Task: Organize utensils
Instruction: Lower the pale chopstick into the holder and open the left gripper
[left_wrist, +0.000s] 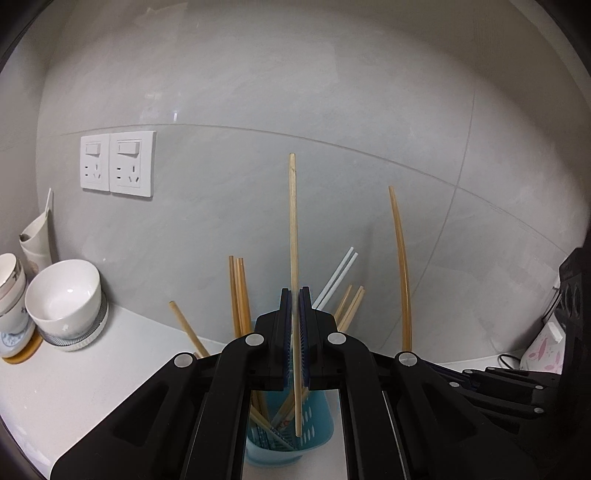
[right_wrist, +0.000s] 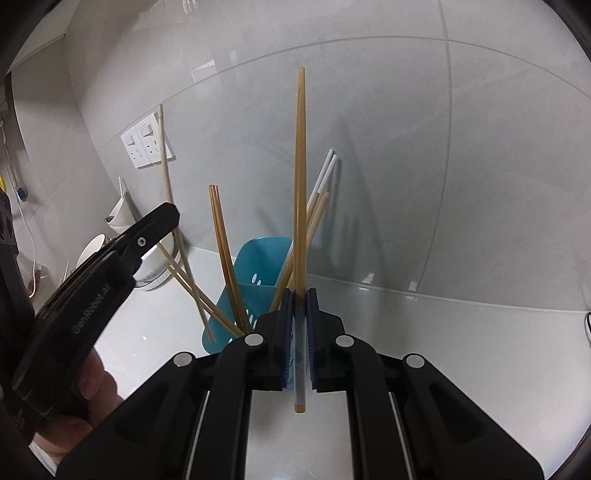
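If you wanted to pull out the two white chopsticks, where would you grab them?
Grab the white chopsticks near their free upper ends, coming from above on the right. They lean right out of the blue holder, clear of the brown ones, while their lower parts are crowded inside. Both grippers are busy holding chopsticks now.

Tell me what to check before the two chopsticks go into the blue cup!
1. Left gripper pinches the pale chopstick tight: ok.
2. Right gripper pinches the darker chopstick tight: ok.
3. Pale chopstick's lower tip is over the blue holder: ok in the left wrist view.
4. Darker chopstick's lower tip is over the holder: not ok; in the right wrist view the tip hangs in front of it, above the counter.
5. Holder stands upright: ok.
6. Room left among the chopsticks already inside: cannot tell; the grippers hide most of the opening.
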